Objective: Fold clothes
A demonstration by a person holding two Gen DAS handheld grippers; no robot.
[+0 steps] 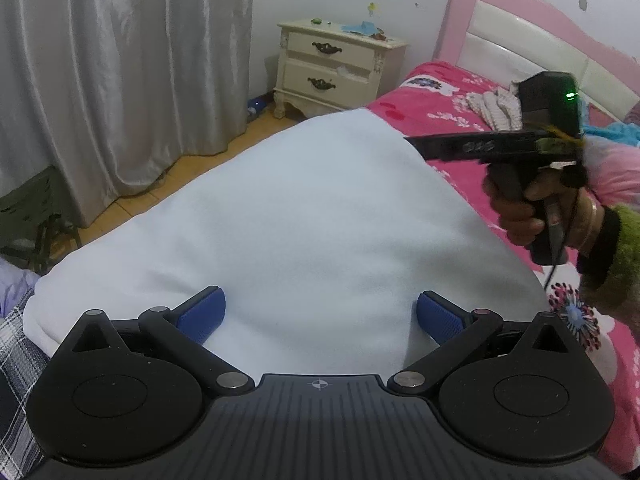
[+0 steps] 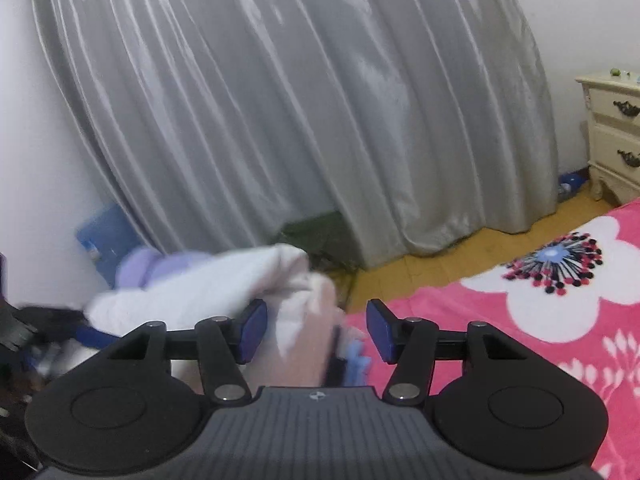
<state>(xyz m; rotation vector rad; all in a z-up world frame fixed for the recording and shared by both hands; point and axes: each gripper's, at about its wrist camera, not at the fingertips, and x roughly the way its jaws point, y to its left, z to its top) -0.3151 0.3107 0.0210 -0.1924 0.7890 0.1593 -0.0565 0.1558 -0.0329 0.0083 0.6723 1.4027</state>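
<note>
While the white cloth (image 1: 304,216) lies folded on the pink bed (image 1: 448,104), filling the middle of the left view, it could slide and come undone if bumped. Left gripper (image 1: 320,316) is wide apart, empty. Right gripper (image 2: 316,330) is apart too, holding nothing.

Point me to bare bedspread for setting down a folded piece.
Free: pink bedspread around the big flower print, between the white garment and the bed's floor-side edge. Crowded: the headboard end, with knitwear and turquoise cloth.
</note>
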